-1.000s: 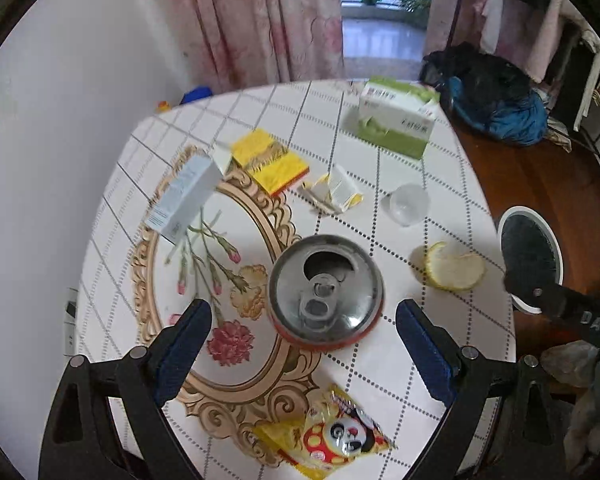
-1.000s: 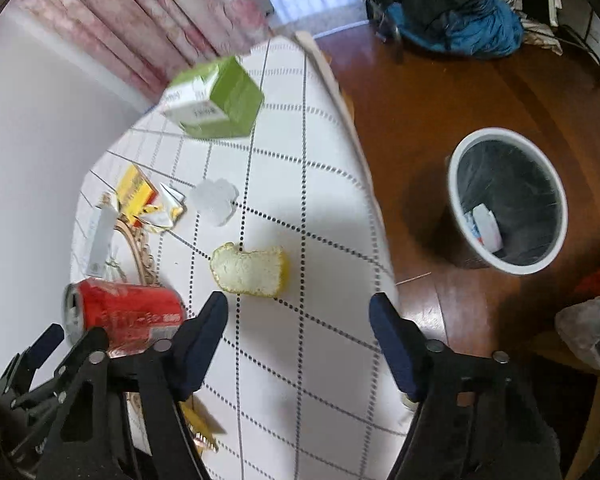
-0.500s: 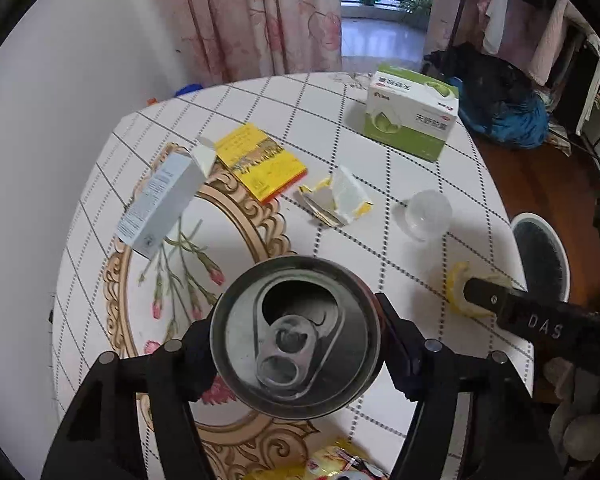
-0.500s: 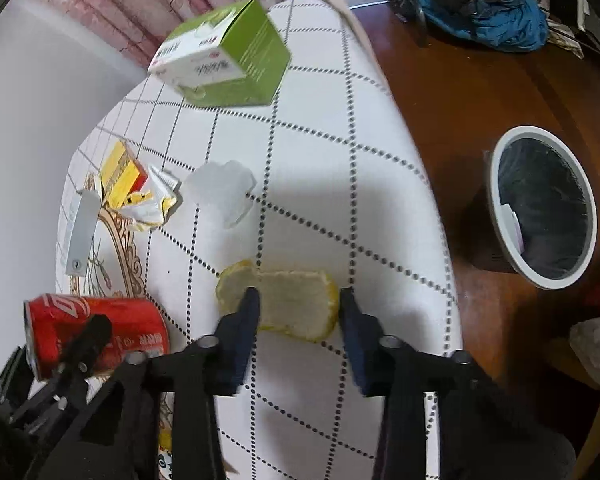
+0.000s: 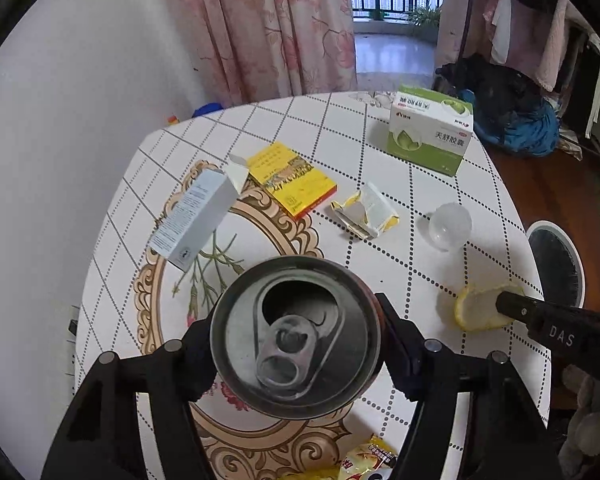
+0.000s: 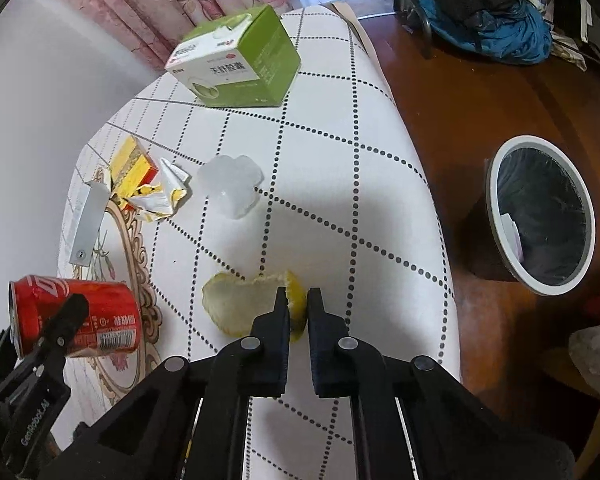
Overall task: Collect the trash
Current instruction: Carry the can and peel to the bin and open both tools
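The lemon peel [image 6: 244, 304] lies near the table's right edge, its long axis running left to right, and my right gripper [image 6: 298, 300] is clenched on its right end, so only that tip is pinched. The bin [image 6: 540, 216] stands on the floor to the right of the table [image 6: 340, 140], well apart and lower. I judge the right arm nearer to it, with a short swing right and down ahead. My left gripper [image 5: 296, 340] grips the red can [image 6: 76, 316] across its body, raised off the cloth on the left. Farther off sit a clear plastic cup [image 6: 232, 184], crumpled wrapper [image 6: 160, 196] and green box [image 6: 240, 60].
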Demonstrator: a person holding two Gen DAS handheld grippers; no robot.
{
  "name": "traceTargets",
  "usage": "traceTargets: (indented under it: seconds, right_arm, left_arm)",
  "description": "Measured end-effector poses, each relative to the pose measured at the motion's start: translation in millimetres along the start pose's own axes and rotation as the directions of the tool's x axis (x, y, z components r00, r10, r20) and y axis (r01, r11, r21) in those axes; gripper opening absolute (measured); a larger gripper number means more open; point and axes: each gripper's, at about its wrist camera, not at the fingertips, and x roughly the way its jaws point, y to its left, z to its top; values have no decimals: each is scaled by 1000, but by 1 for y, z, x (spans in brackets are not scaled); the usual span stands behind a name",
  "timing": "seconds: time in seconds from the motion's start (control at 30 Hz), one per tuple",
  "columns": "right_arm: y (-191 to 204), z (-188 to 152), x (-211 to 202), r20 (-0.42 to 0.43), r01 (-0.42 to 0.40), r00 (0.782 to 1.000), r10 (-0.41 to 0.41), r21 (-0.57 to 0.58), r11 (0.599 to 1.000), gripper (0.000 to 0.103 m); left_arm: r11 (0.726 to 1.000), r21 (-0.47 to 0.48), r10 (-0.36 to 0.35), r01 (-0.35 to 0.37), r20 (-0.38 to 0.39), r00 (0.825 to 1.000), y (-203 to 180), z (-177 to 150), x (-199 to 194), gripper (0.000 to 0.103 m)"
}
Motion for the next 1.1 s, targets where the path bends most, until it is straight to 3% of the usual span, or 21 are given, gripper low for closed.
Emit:
traceTargets:
  seconds: [0.33,0.57,0.77,0.9,1.1]
  right_arm:
    - [-5,2,-42,74,-30,997,30,-13,999,8]
    - [-39,17,-95,166,-45,985,40,29,999,8]
    - [-99,29,-144,240,-29,971,4,100,995,8]
    - [-156,35,-170,274,-5,961,-45,180,984,8]
    - [-247,33,-161,233,55,964,-131,306,950,8]
  left_arm:
    - [999,29,20,-22,72,997,-10,8,-29,65]
    - [998,65,-34,26,128,991,-40,28,-60,65]
    - [983,145,-141,116,173,975,-96,53,-89,65]
    - [958,207,-235,200,166,958,-148,71,-101,65]
    - [907,302,-338,293,110,935,-235,90,-88,65]
